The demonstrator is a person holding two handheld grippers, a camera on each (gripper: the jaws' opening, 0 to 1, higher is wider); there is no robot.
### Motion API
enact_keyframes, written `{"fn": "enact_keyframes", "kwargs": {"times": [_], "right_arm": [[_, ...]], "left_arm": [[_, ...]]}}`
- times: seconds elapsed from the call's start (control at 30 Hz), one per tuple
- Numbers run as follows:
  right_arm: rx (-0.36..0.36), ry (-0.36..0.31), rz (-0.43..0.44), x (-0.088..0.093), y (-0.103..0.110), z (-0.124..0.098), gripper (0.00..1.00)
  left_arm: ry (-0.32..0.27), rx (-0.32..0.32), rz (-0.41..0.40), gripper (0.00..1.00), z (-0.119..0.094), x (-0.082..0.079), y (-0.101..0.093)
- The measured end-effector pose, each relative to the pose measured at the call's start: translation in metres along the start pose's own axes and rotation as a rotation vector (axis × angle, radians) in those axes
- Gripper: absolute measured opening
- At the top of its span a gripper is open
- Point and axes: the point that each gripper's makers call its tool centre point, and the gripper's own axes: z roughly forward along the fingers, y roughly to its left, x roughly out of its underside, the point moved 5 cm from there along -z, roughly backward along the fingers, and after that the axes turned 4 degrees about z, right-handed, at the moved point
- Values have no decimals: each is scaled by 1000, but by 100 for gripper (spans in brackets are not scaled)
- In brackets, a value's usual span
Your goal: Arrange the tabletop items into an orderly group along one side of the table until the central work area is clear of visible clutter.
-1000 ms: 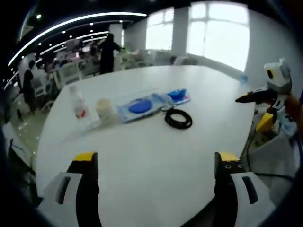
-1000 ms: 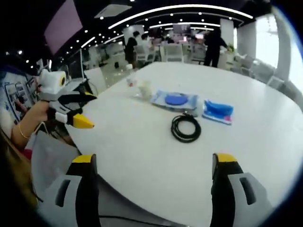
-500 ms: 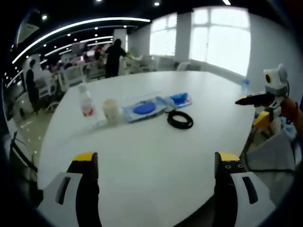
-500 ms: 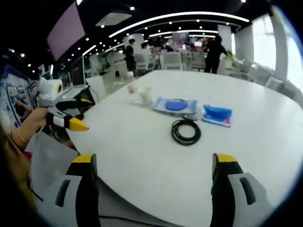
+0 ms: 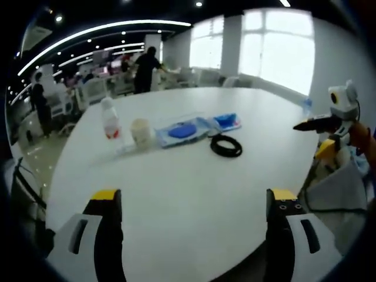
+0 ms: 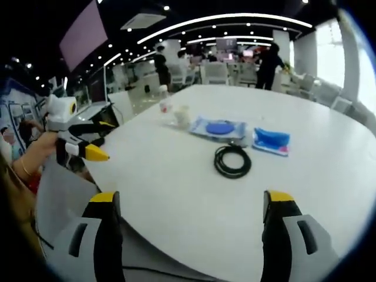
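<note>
Hovering low over the near edge of the white worktop (image 5: 194, 194), the left claw (image 5: 191, 202) and right claw (image 6: 191, 202) are both spread wide and hold nothing. Farther, near the middle, lie a black cable coil (image 6: 233, 161), two blue packets (image 6: 271, 141), a cup (image 5: 140, 131) and a bottle (image 5: 109, 118). I would reach the coil first, gripping its whole loop.

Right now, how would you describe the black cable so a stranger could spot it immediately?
On the big white table, find the row of items near the middle. The black cable lies just in front of the clear packet with a blue disc, the only dark, ring-shaped coil there.
</note>
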Motion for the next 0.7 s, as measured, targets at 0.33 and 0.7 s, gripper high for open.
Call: {"fn": "enact_keyframes", "kwargs": {"times": [0.33,0.7], "right_arm": [[9,9,8,5,-2,-1,100],[18,31,10,8,-5,0,100]], "left_arm": [[3,3,-5,99,1,4,0],[14,9,-3,99,1,6,1]]}}
